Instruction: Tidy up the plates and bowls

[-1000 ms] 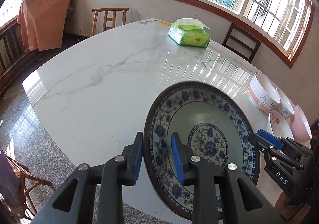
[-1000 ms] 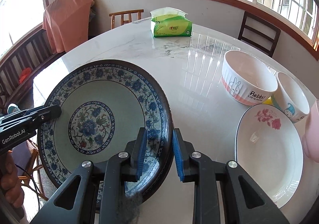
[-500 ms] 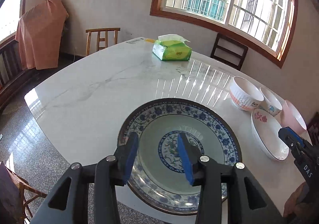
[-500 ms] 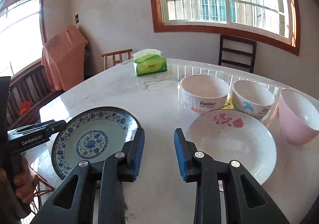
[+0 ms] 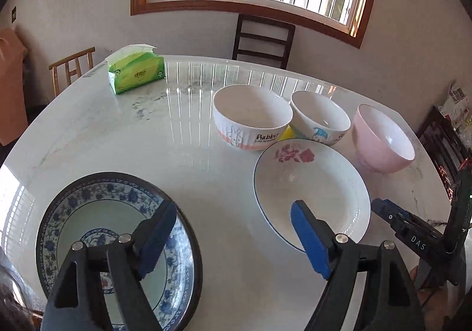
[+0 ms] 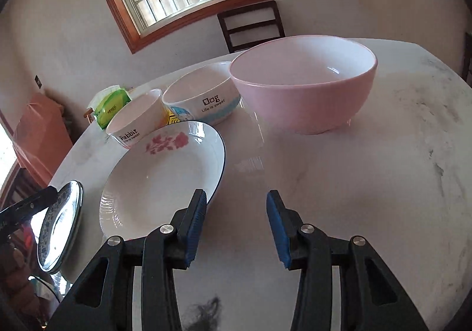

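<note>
A blue-patterned plate (image 5: 97, 230) lies flat at the near left of the marble table (image 5: 183, 148). A white plate with pink flowers (image 5: 309, 186) lies to its right. Behind it stand a "Rabbit" bowl (image 5: 250, 115), a "Dog" bowl (image 5: 320, 117) and a pink bowl (image 5: 382, 139). My left gripper (image 5: 233, 219) is open and empty above the table between the two plates. My right gripper (image 6: 236, 213) is open and empty, just right of the white plate (image 6: 162, 177) and in front of the pink bowl (image 6: 303, 89).
A green tissue pack (image 5: 135, 73) sits at the far left of the table. A dark chair (image 5: 262, 39) stands behind the table under the window, a light wooden chair (image 5: 72, 65) at the left. The right gripper shows in the left wrist view (image 5: 413, 230).
Both grippers let go of the blue plate, which now lies flat on the table. Both opened wider and swung right toward the white plate and the bowls.
</note>
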### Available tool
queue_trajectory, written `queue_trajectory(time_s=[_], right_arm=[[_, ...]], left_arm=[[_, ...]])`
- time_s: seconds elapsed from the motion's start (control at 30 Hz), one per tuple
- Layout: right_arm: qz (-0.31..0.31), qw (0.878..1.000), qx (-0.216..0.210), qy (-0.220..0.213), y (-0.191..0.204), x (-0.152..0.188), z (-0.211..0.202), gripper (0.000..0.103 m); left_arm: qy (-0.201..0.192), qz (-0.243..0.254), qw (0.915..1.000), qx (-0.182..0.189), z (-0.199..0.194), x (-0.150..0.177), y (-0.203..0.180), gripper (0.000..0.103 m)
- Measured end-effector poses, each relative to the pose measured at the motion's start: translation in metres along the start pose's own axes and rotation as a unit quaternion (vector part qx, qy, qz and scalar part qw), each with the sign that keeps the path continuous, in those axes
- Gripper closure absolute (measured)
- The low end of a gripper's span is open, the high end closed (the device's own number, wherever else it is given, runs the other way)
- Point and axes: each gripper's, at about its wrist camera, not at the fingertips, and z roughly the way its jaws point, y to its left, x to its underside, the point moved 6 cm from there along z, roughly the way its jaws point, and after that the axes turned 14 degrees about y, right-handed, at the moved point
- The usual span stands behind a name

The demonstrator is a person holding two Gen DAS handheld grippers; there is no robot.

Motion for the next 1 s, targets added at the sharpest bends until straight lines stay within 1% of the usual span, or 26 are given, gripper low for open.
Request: queue_trajectory(time_s=[0.07,0.1,0.17,0.27,0.4,0.47,0.6,0.7,0.73,0.77,0.8,0.83,0.87,0.93,1.0], right_arm=[[-0.002,1.0,-0.006,0.006,-0.002,-0.003,0.004,0.062],[-0.003,1.0,-0.01,0.009,-0.003,-0.005,0.006,0.062],[-0.006,1.0,-0.014,0.012,-0.001,-0.009,0.01,0.061],[-0.014,1.0,-0.018,0.02,0.004,-0.014,0.017,0.059],[-0.026,0.999,-0.017,0.024,0.009,-0.019,0.024,0.057],[-0.028,0.999,-0.016,0.027,0.009,-0.021,0.026,0.057],[-0.032,0.999,-0.008,0.039,0.011,-0.022,0.032,0.057],[-0.036,0.998,-0.004,0.053,0.011,-0.022,0.037,0.057],[-0.04,0.998,-0.002,0.054,0.012,-0.022,0.037,0.057],[-0.045,0.997,0.001,0.056,0.013,-0.022,0.038,0.056],[-0.053,0.997,0.004,0.058,0.015,-0.022,0.039,0.058],[-0.063,0.996,0.005,0.064,0.018,-0.021,0.041,0.072],[-0.074,0.995,0.007,0.068,0.021,-0.02,0.043,0.085],[-0.086,0.994,0.018,0.064,0.025,-0.019,0.042,0.084],[-0.084,0.994,0.015,0.064,0.022,-0.017,0.041,0.084]], left_arm=[[0.03,-0.006,0.9994,0.016,0.018,-0.011,-0.005,0.021],[0.038,-0.006,0.9991,0.02,0.025,-0.016,-0.006,0.021],[0.037,-0.005,0.9992,0.014,0.036,-0.023,-0.007,0.021],[0.05,0.001,0.9987,0.013,0.052,-0.029,-0.01,0.021],[0.06,0.011,0.9981,0.002,0.065,-0.03,-0.015,0.021],[0.069,0.011,0.9975,0.007,0.07,-0.028,-0.015,0.021],[0.073,0.018,0.9972,0.0,0.078,-0.025,-0.018,0.021],[0.091,0.018,0.9957,0.006,0.088,-0.021,-0.021,0.022],[0.097,0.017,0.9952,0.004,0.092,-0.019,-0.022,0.031],[0.096,0.018,0.9953,0.001,0.094,-0.018,-0.023,0.043],[0.086,0.02,0.9961,-0.004,0.093,-0.018,-0.024,0.057],[0.082,0.016,0.9965,0.01,0.09,-0.018,-0.026,0.081],[0.084,0.002,0.9964,0.005,0.088,-0.019,-0.025,0.083],[0.083,-0.007,0.9965,-0.007,0.086,-0.021,-0.027,0.083],[0.079,-0.007,0.9967,-0.015,0.083,-0.019,-0.03,0.083]])
